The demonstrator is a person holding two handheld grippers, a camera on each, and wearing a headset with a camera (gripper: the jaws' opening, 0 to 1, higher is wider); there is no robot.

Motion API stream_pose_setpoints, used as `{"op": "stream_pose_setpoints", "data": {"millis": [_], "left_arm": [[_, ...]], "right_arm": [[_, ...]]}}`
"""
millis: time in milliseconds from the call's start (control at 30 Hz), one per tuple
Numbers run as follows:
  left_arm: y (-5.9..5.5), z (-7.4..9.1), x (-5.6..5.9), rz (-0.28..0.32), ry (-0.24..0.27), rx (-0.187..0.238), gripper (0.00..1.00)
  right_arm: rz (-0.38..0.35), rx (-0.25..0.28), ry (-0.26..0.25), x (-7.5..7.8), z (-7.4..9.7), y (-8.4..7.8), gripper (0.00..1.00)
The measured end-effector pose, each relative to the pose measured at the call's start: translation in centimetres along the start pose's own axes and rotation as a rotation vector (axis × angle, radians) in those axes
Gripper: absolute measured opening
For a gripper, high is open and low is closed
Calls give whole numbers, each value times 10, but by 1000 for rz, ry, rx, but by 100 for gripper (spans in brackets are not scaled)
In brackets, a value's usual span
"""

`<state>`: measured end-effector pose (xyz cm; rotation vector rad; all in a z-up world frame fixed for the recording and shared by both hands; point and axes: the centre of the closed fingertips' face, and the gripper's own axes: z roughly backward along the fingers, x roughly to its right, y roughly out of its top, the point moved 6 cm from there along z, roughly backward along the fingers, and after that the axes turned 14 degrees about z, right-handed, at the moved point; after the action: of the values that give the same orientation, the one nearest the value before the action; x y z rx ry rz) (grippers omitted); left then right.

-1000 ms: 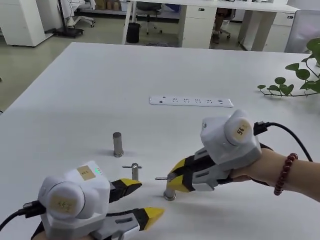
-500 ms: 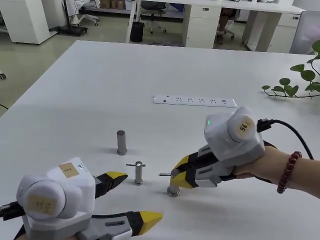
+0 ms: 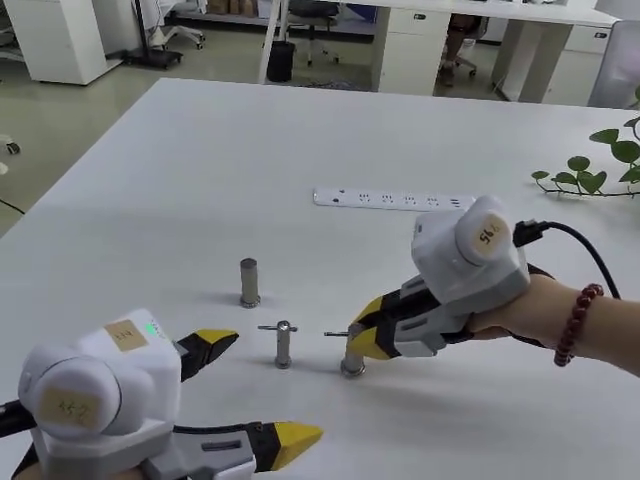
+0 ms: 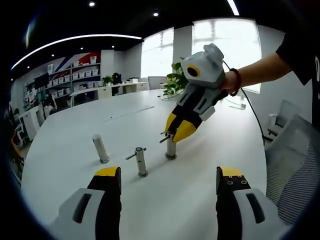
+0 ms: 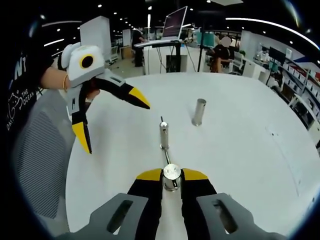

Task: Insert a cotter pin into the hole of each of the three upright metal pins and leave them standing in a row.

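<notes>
Because the metal pin (image 5: 171,171) looks stiff, slick and tippy, right gripper (image 3: 362,337) jaws pinch its top, left gripper (image 4: 168,176) jaws spread.

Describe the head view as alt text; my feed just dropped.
The right gripper clamps its tongs around the top of the nearest metal pin, a cotter pin jutting from it. On the white table, the middle pin carries one too, the far pin stands bare, and the open left gripper hovers nearby.
</notes>
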<state>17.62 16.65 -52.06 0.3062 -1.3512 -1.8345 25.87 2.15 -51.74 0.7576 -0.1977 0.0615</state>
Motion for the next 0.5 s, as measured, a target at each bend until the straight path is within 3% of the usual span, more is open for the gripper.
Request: {"op": "stream_pose_setpoints", "data": {"millis": [500], "left_arm": [[-3, -3, 3, 22, -8, -1, 82]], "right_arm": [[-37, 5, 15, 8, -1, -7, 8]]}}
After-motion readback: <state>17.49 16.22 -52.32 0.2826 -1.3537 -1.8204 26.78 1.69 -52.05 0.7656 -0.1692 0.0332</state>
